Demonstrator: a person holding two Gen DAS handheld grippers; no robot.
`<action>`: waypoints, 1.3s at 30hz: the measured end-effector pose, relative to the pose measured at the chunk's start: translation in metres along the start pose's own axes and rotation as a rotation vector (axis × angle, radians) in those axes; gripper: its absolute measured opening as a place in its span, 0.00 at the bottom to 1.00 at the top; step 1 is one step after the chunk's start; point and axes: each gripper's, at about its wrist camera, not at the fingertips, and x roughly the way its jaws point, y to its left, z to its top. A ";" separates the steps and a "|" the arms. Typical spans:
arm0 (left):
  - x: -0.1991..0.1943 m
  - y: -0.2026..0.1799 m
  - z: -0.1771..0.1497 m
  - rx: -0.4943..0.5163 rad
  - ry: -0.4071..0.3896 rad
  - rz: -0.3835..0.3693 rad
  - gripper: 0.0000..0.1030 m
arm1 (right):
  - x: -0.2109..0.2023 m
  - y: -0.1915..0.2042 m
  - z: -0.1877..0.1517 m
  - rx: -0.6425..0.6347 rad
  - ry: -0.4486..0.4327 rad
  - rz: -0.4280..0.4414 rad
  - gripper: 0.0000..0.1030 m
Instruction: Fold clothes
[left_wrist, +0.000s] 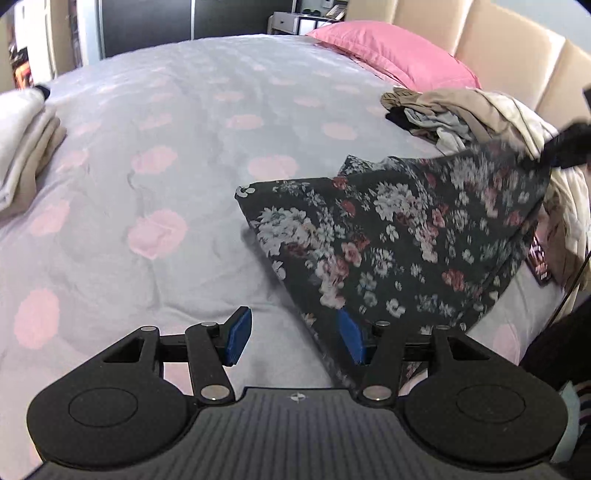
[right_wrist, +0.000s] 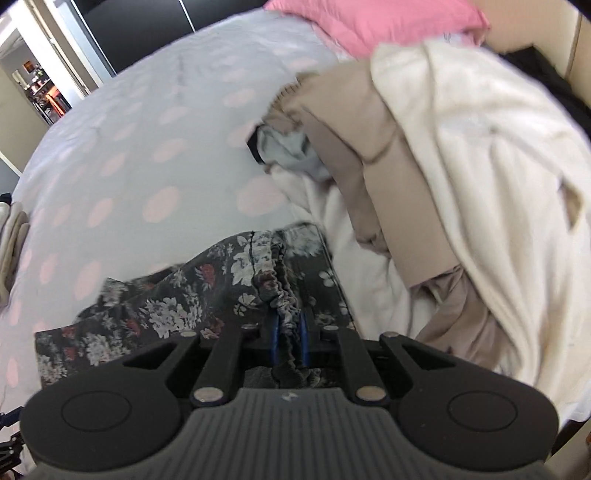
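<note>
Two tongs noted. Right tongs (right_wrist: 288, 341) clamped on floral garment (left_wrist: 399, 236) at its gathered hem; left tongs (left_wrist: 293, 338) apart, garment edge over one pad. Garment beside clothes pile (right_wrist: 443, 166) on bed (left_wrist: 166, 147). No legible writing.

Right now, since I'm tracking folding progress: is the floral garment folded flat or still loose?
Still loose. The floral garment hangs stretched above the bedspread, its gathered edge pinched in the right hand-held gripper; no neat folds show.

Spotted bed (left_wrist: 177, 122): pillow (left_wrist: 395, 51), clothes pile (left_wrist: 461, 114), floral garment (left_wrist: 399, 236).
</note>
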 end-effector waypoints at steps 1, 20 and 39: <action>0.002 0.003 0.001 -0.026 0.002 -0.006 0.49 | 0.008 -0.003 0.000 0.004 0.012 -0.004 0.12; 0.068 0.038 0.024 -0.324 0.110 -0.068 0.54 | 0.058 -0.024 -0.002 -0.108 0.045 -0.077 0.49; 0.083 0.012 0.025 -0.239 0.075 0.045 0.09 | 0.076 -0.028 -0.003 -0.083 0.062 -0.026 0.49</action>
